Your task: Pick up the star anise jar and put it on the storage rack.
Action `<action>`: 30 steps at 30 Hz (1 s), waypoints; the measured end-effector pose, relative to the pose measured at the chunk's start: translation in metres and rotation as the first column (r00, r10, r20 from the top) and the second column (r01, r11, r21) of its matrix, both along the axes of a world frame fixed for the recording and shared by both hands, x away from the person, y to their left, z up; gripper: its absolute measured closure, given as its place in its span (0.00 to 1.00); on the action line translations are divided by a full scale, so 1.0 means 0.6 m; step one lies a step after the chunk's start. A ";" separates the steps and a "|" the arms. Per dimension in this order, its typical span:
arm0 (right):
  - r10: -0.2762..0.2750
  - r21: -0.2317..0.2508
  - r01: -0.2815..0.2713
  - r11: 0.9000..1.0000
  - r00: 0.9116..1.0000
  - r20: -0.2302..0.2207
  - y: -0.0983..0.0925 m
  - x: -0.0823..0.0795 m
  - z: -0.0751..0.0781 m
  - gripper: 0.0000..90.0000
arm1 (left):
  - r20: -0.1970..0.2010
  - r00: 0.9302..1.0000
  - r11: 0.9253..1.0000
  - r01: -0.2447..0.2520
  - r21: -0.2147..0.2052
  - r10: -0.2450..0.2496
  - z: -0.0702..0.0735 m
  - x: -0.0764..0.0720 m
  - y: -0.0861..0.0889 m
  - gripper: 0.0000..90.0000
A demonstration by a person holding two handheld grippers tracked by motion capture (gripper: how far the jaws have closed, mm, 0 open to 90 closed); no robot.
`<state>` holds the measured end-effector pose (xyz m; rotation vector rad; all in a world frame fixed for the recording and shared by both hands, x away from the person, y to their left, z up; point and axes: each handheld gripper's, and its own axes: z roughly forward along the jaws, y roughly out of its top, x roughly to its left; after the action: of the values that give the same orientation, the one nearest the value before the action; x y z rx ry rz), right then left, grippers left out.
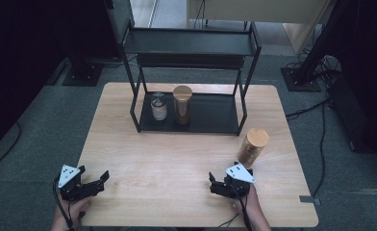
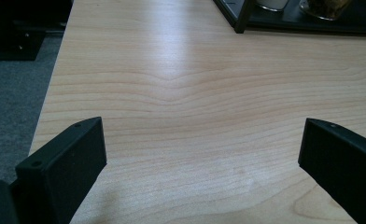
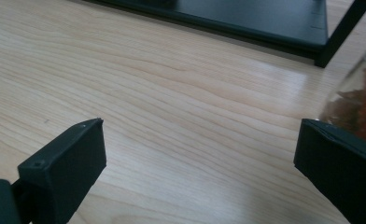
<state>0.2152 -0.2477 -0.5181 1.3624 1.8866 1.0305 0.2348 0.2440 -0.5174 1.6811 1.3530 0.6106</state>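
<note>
A tall glass jar with a wooden lid (image 1: 253, 146) stands on the wooden table (image 1: 177, 154) to the right of a black shelf rack (image 1: 191, 45). On the rack's lower shelf stand a small metal-lidded jar (image 1: 158, 107) and a taller wooden-lidded jar (image 1: 182, 104). My left gripper (image 1: 99, 181) rests low at the table's front left, open, with bare wood between its jaws (image 2: 202, 140). My right gripper (image 1: 221, 182) is at the front right, open (image 3: 197, 140). The jar (image 3: 358, 98), holding reddish-brown contents, stands just beyond its right jaw.
The rack's lower shelf (image 3: 246, 18) lies ahead of both grippers, a corner post (image 2: 242, 14) facing the left one. Grey carpet (image 1: 32, 144) surrounds the table, with stand bases and cables (image 1: 307, 110) at the far sides. Bare wood spans between the grippers and the rack.
</note>
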 end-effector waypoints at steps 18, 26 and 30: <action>-0.062 0.009 0.062 0.998 0.998 0.004 -0.062 -0.015 0.001 0.02 | 0.000 1.000 1.000 -0.003 0.005 0.003 0.000 0.000 -0.001 0.01; -0.097 -0.011 0.097 0.995 0.995 0.004 -0.088 -0.021 0.000 0.02 | -0.001 1.000 1.000 -0.002 0.008 0.002 0.000 0.000 -0.002 0.01; -0.123 -0.010 0.123 0.992 0.992 0.007 -0.106 -0.025 0.000 0.02 | -0.001 1.000 1.000 -0.002 0.010 0.002 0.000 0.000 -0.002 0.01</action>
<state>0.2000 -0.3116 -0.5179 1.4479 1.7771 0.9616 0.2349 0.2429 -0.5174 1.6884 1.3549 0.6192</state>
